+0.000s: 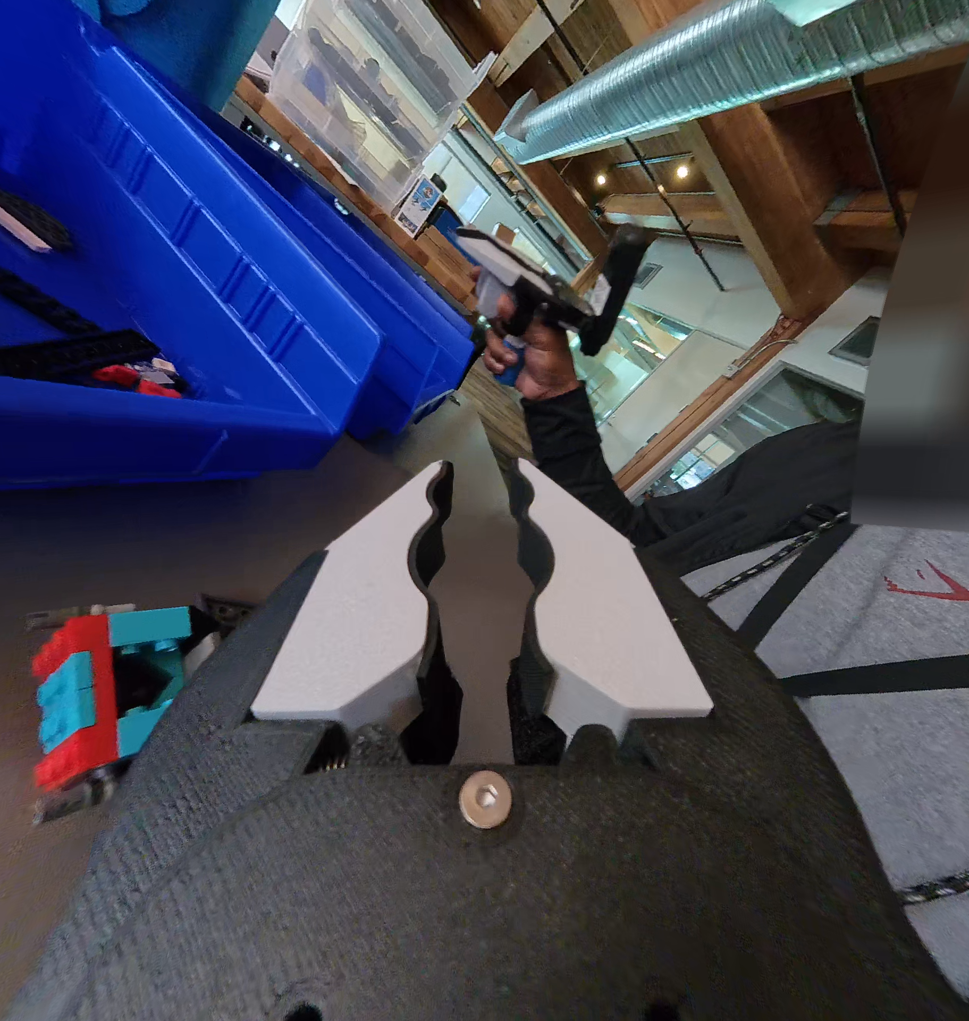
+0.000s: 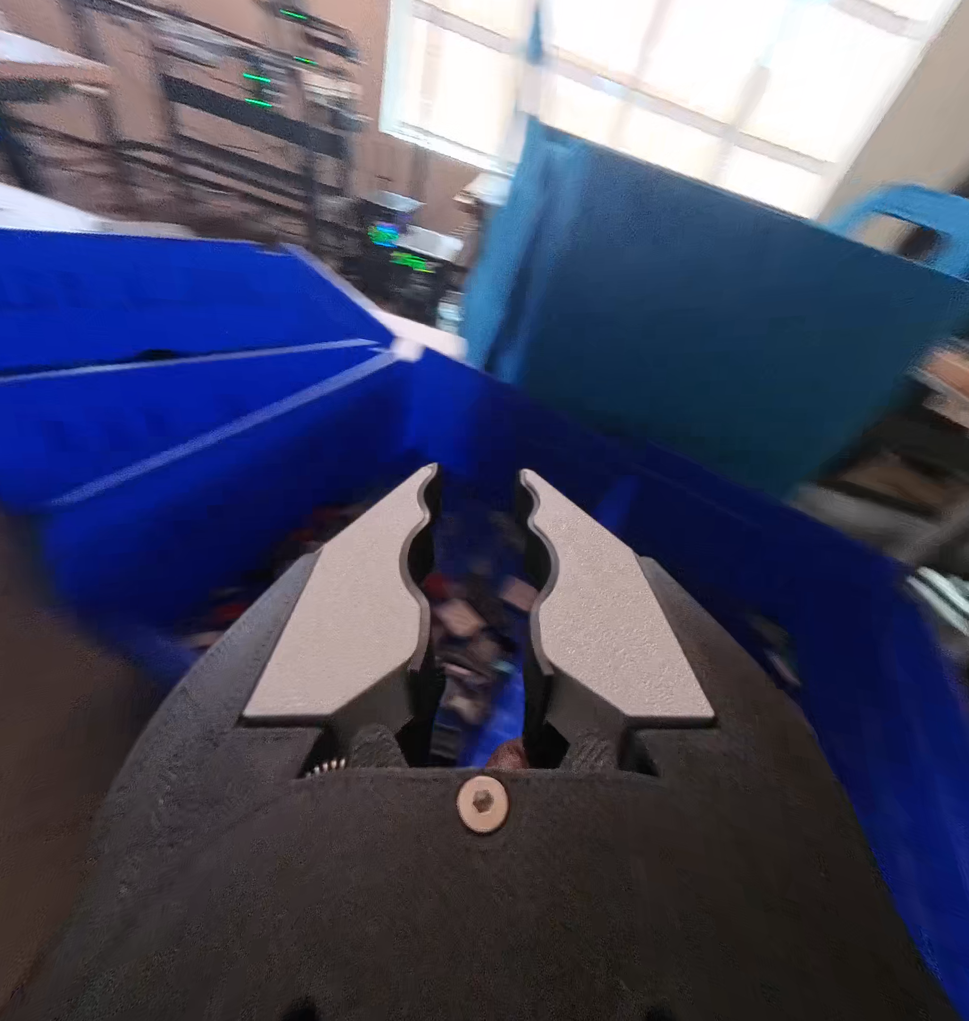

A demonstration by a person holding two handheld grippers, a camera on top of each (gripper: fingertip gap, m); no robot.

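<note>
Left gripper (image 1: 479,486) released, empty, low over brown bench (image 1: 156,552), near red and teal brick-built block (image 1: 90,701). Right gripper (image 2: 477,491) slack, empty, above deep blue plastic bin (image 2: 747,552) of blurred small bricks (image 2: 465,619).

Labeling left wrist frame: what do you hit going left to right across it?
Red and teal brick block → blue bin → left gripper, open and empty → right gripper in a hand → grey fabric with black straps.
</note>
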